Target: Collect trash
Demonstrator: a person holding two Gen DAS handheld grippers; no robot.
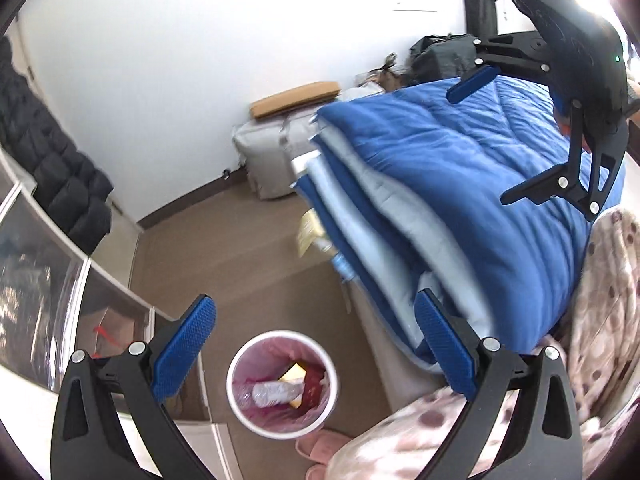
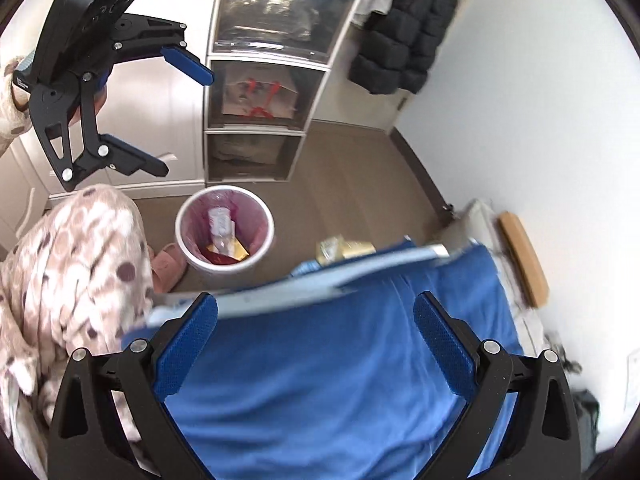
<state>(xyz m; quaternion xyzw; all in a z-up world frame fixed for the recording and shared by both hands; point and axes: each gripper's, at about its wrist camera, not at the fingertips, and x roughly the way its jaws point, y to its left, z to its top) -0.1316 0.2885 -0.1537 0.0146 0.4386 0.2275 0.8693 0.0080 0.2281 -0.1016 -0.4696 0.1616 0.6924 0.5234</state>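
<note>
A white round trash bin [image 1: 240, 416] with a pink liner stands on the brown floor; a clear plastic bottle [image 1: 276, 393] and yellow and red wrappers lie in it. It also shows in the right wrist view [image 2: 267, 240]. My left gripper [image 1: 316, 340] is open and empty, high above the bin; it shows in the right wrist view [image 2: 188, 118]. My right gripper [image 2: 316, 340] is open and empty over the blue quilt [image 2: 320, 380]; it shows in the left wrist view [image 1: 476, 144]. A yellow wrapper [image 1: 309, 232] and a plastic bottle [image 1: 343, 266] lie on the floor at the bed's edge.
The blue quilt [image 1: 460, 184] covers the bed. A clear drawer tower [image 2: 260, 80] stands behind the bin. A black puffer jacket [image 2: 404, 28] hangs by the white wall. A grey box [image 1: 264, 152] with a tan board on top stands at the wall. Pink slippers [image 2: 168, 266] lie beside the bin.
</note>
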